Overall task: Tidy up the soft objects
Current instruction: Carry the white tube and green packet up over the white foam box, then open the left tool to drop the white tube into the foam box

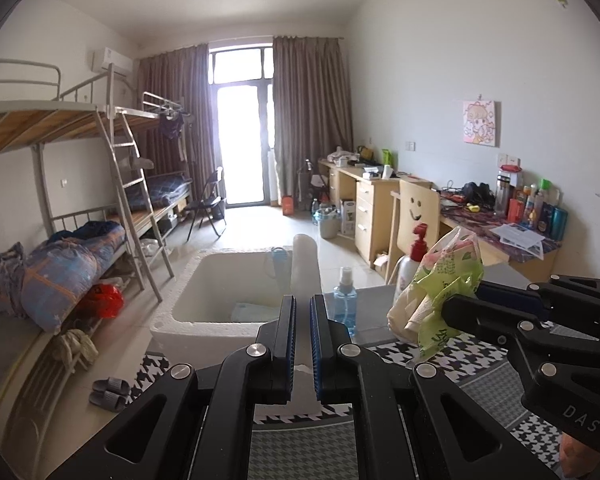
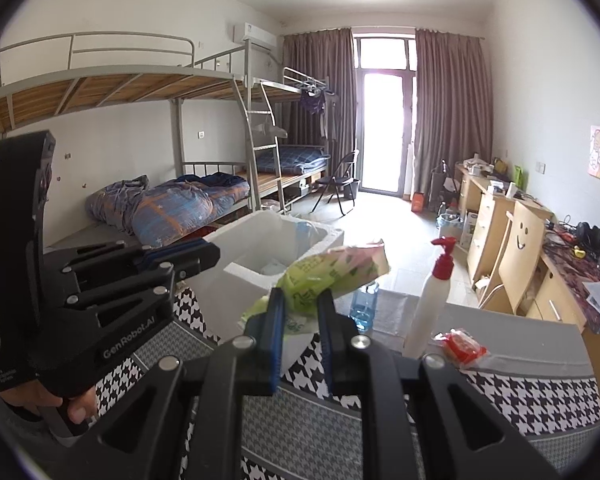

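Observation:
My left gripper [image 1: 303, 300] is shut on a white soft roll [image 1: 306, 264] that stands up between its pads, in front of the white foam box [image 1: 204, 276]. My right gripper [image 2: 300, 304] is shut on a green and pink tissue pack [image 2: 332, 268] in clear plastic, held above the table near the box's [image 2: 260, 232] corner. In the left wrist view the right gripper [image 1: 460, 300] comes in from the right with the pack [image 1: 448, 276]. In the right wrist view the left gripper [image 2: 210, 254] sits at the left, with a hand below it.
A blue spray bottle [image 1: 345, 300] and a white pump bottle [image 2: 432, 304] with a red top stand on the houndstooth tablecloth [image 2: 520, 396]. A red packet [image 2: 462, 346] lies right of the pump bottle. The box holds a light blue pack [image 1: 248, 312]. Bunk beds stand left, desks right.

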`<state>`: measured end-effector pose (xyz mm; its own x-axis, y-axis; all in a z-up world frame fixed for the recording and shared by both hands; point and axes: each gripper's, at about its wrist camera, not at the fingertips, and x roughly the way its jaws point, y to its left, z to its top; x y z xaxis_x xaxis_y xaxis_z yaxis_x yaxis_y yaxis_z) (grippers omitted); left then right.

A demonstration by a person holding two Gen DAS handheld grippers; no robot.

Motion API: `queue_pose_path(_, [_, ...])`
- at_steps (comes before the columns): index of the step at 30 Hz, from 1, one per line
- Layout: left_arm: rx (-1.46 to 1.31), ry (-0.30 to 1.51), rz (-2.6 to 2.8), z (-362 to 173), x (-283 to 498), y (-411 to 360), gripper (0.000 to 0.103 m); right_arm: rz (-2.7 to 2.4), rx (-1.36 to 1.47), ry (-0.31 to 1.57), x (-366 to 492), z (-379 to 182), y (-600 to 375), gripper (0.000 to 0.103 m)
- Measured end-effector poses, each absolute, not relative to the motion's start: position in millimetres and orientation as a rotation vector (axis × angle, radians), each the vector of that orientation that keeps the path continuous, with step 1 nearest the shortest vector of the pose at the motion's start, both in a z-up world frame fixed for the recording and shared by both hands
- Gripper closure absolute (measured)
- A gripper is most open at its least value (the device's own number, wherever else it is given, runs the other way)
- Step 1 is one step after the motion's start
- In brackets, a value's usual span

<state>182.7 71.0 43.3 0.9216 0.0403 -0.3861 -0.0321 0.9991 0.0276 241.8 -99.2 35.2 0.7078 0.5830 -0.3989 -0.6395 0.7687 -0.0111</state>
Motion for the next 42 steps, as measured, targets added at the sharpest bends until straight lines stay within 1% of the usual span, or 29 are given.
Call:
queue_pose_path(13, [0.011, 0.443, 0.067, 46, 216, 90, 0.096, 0.681, -0.158, 0.419, 270, 33, -83, 0.083])
queue_pose_path(31, [-0.019, 0.563, 0.121, 19, 273, 114, 0.096, 0.671, -0.166, 0.434, 282, 34, -73, 0.083])
queue_pose_path(34, [-0.036, 0.579, 0.115, 15, 281, 118, 0.093, 0.662, -0.172, 0.437, 284, 33, -71, 0.083])
queue_pose_path(35, [-0.028, 0.592, 0.121, 13, 283, 119, 0.088, 0.658, -0.174, 0.438, 285, 32, -69, 0.083])
queue_pose_path(36, [-0.026, 0.603, 0.126, 12, 284, 119, 0.086, 0.655, -0.175, 0.439, 286, 32, -68, 0.083])
queue_pose_path(37, [-0.024, 0.607, 0.134, 13, 285, 118, 0.074, 0.651, -0.175, 0.441, 287, 32, -67, 0.083])
queue_pose_path(38, [-0.019, 0.6, 0.145, 13, 282, 119, 0.051, 0.651, -0.173, 0.442, 288, 33, -67, 0.083])
queue_pose_path(39, [-0.02, 0.589, 0.149, 13, 280, 120, 0.038, 0.65, -0.173, 0.443, 289, 33, -66, 0.083])
queue_pose_path(40, [-0.023, 0.566, 0.154, 15, 276, 121, 0.02, 0.646, -0.176, 0.441, 289, 33, -65, 0.083])
queue_pose_path(41, [-0.02, 0.544, 0.158, 18, 272, 121, 0.015, 0.64, -0.178, 0.44, 291, 33, -64, 0.083])
queue_pose_path(42, [-0.017, 0.537, 0.157, 20, 271, 123, 0.015, 0.64, -0.178, 0.442, 292, 32, -64, 0.083])
